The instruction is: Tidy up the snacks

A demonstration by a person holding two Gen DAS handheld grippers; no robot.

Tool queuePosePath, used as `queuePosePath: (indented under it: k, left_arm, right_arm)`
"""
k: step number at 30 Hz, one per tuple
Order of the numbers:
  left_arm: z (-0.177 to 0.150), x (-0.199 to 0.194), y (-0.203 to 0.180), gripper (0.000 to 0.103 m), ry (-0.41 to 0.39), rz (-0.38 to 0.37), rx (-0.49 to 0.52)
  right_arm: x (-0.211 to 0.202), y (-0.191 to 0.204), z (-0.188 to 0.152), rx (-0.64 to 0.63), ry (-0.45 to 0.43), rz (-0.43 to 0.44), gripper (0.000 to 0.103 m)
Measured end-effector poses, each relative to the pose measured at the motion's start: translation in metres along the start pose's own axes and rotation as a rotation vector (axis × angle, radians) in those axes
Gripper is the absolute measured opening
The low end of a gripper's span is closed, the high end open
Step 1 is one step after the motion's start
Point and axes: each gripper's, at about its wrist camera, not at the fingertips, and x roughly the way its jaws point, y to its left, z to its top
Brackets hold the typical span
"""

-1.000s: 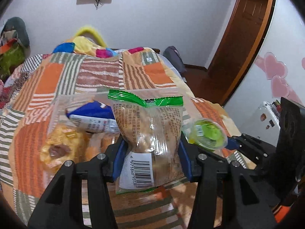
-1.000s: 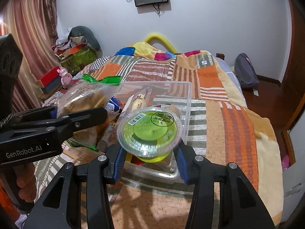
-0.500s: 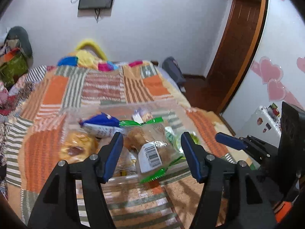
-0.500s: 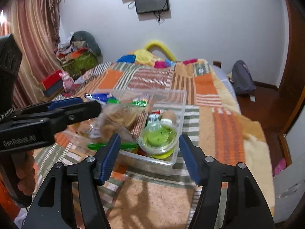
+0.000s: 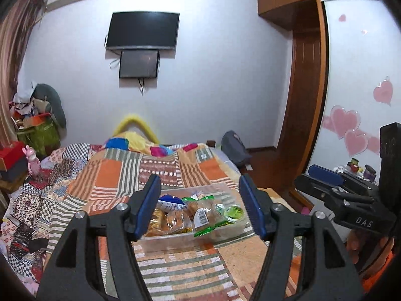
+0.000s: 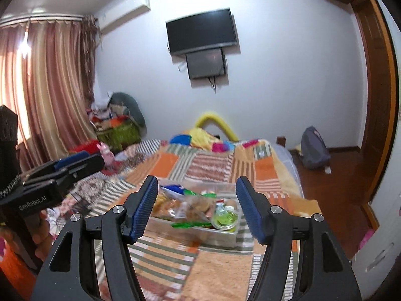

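A clear plastic bin (image 5: 220, 235) (image 6: 220, 235) sits on the patchwork bed. It holds a bread bag with green ends and a barcode (image 5: 204, 217) (image 6: 195, 208), a green jelly cup (image 5: 233, 212) (image 6: 224, 218), a blue packet (image 5: 169, 200) (image 6: 173, 188) and yellow pastry packs (image 5: 160, 222). My left gripper (image 5: 199, 208) is open and empty, held back above the bin. My right gripper (image 6: 196, 207) is open and empty, also back from the bin. Each gripper shows at the edge of the other's view.
The patchwork quilt (image 5: 120, 173) covers the bed. A wooden wardrobe (image 5: 303, 100) and a grey backpack (image 6: 313, 153) on the floor stand to the right. A clutter pile (image 6: 117, 123) and curtains (image 6: 50, 87) are at the left. A TV (image 5: 142, 30) hangs on the far wall.
Both grippers opened and let go: the bread bag and the jelly cup now lie in the bin. Both grippers have drawn back and up, away from the bin.
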Motion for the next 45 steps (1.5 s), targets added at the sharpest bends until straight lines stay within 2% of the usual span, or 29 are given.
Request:
queuePosePath:
  k: [2, 4, 5, 8, 10, 11, 17, 45]
  left_arm:
    - [-0.002, -0.016, -0.002, 0.078, -0.021, 0.007, 0.0]
    - [-0.006, -0.029, -0.003, 0.086, -0.038, 0.016, 0.001]
    - [-0.007, -0.034, -0.003, 0.09, -0.045, 0.019, 0.0]
    - [-0.012, -0.049, -0.004, 0.096, -0.064, 0.033, 0.006]
    - [-0.014, -0.057, -0.006, 0.1, -0.074, 0.045, 0.018]
    - [-0.015, -0.059, -0.006, 0.101, -0.079, 0.052, 0.023]
    - [-0.023, -0.064, -0.005, 0.103, -0.073, 0.052, 0.024]
    - [-0.029, -0.058, 0.0, 0.103, -0.055, 0.045, 0.007]
  right_arm:
    - [-0.013, 0.009, 0.0, -0.009, -0.022, -0.003, 0.067]
    - [-0.019, 0.016, -0.003, -0.016, -0.037, -0.011, 0.079]
    - [-0.024, 0.02, -0.004, -0.018, -0.046, -0.015, 0.081]
    - [-0.027, 0.026, -0.008, -0.019, -0.061, -0.026, 0.089]
    - [-0.03, 0.03, -0.009, -0.025, -0.076, -0.051, 0.101]
    - [-0.032, 0.031, -0.009, -0.026, -0.082, -0.061, 0.103]
    - [-0.034, 0.035, -0.011, -0.041, -0.092, -0.09, 0.103]
    - [-0.044, 0.04, -0.017, -0.055, -0.088, -0.11, 0.103]
